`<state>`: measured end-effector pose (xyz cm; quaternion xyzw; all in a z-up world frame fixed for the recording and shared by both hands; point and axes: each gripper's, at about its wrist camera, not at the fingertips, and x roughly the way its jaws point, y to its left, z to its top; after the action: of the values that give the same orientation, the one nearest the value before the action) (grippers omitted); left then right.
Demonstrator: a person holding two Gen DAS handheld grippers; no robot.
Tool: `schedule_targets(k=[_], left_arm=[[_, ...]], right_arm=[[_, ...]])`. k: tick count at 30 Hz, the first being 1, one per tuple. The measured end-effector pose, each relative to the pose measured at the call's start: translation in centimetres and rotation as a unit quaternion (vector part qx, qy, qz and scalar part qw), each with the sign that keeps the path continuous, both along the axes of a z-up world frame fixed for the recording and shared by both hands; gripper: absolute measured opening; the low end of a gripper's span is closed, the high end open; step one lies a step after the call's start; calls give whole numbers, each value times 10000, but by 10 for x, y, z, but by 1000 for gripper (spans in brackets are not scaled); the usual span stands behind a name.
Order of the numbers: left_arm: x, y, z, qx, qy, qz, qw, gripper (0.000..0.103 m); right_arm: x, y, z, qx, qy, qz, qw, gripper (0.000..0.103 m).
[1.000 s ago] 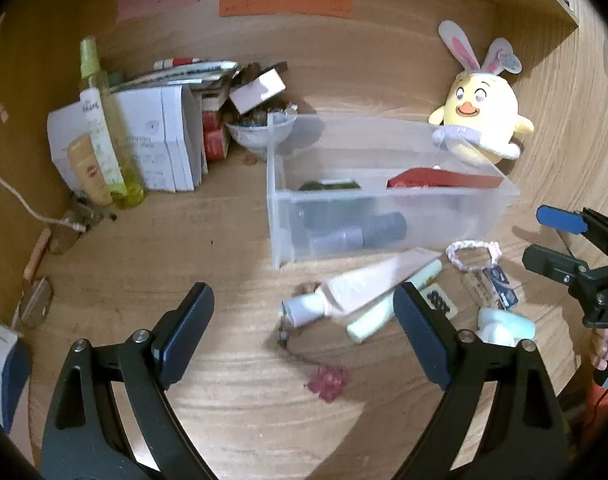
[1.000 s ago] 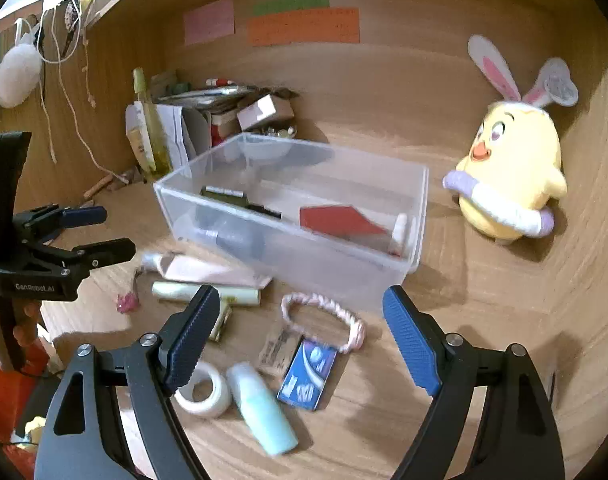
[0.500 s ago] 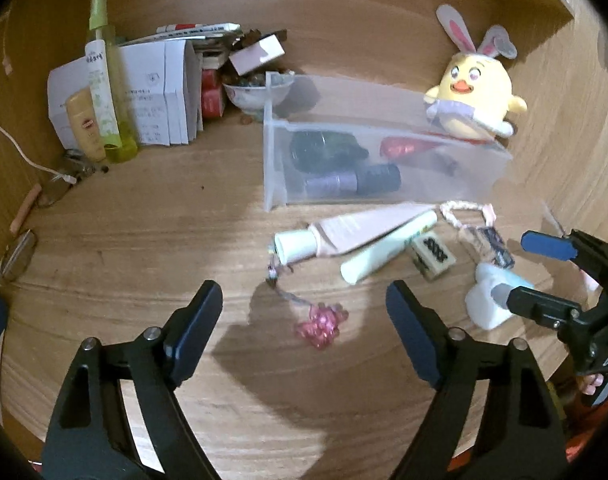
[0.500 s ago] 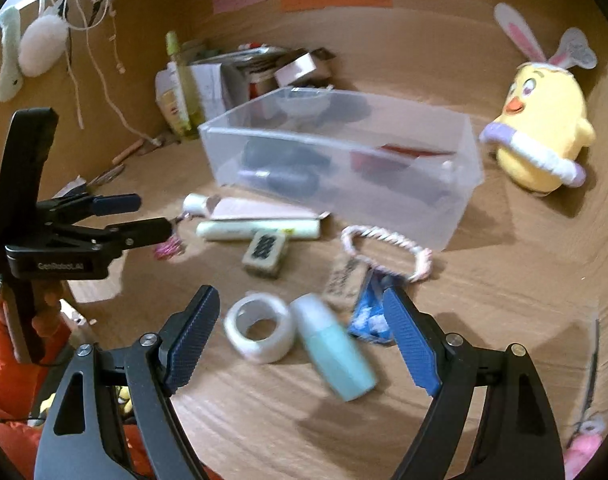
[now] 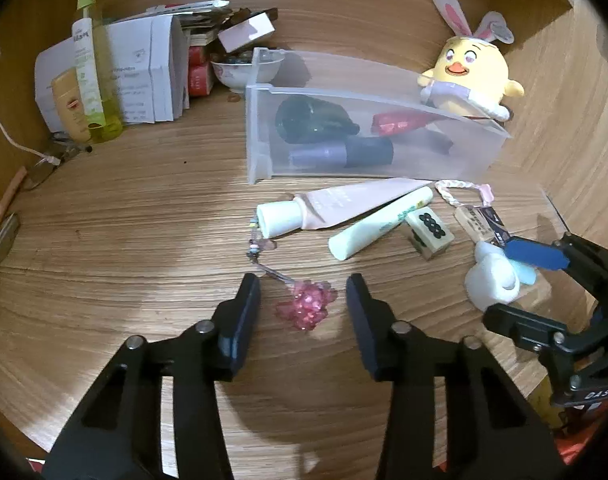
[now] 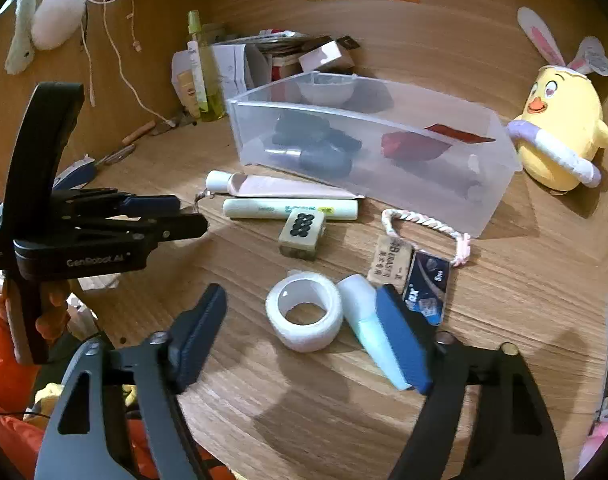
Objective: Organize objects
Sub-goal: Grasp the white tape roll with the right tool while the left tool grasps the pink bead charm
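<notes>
Left gripper (image 5: 303,298) closing around pink charm (image 5: 306,307) — gaps both sides.

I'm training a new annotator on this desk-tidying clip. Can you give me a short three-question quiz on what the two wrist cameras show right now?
1. True or false: the pink bead charm lies between the left gripper's closing jaws, not yet pinched.
2. Which thing sits inside the clear plastic bin?
A. the tape roll
B. a purple-capped bottle
C. the mahjong tile
3. Fill in: between the right gripper's closing jaws stand the tape roll and a pale ____ bottle.

Key: 1 true; 2 B; 3 blue. The right gripper's pad looks to be against the bottle, but no grip is made yet.
</notes>
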<state>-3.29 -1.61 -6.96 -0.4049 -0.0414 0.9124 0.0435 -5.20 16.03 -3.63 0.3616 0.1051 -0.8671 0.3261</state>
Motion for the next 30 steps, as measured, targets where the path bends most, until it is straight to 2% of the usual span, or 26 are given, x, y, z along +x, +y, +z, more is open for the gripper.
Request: schedule_targets(k=[4, 6, 8, 18, 30], left_arm=[[1, 5, -1, -56, 43, -21, 10000, 34], [2, 6, -1, -65, 78, -16, 9999, 29], [3, 7, -1, -81, 108, -14, 9999, 28], [12, -3, 10, 40, 310, 144, 9994, 28], [17, -11, 43, 54, 790, 293, 9964, 28]], right_arm=[[2, -2, 0, 89, 124, -22, 9999, 59], [1, -3, 0, 108, 152, -8, 9998, 49], [1, -3, 0, 125, 142, -1, 9998, 36], [-3, -3, 4, -26, 180, -40, 9998, 35], [-14, 8, 34, -384, 435, -250, 9980, 35]])
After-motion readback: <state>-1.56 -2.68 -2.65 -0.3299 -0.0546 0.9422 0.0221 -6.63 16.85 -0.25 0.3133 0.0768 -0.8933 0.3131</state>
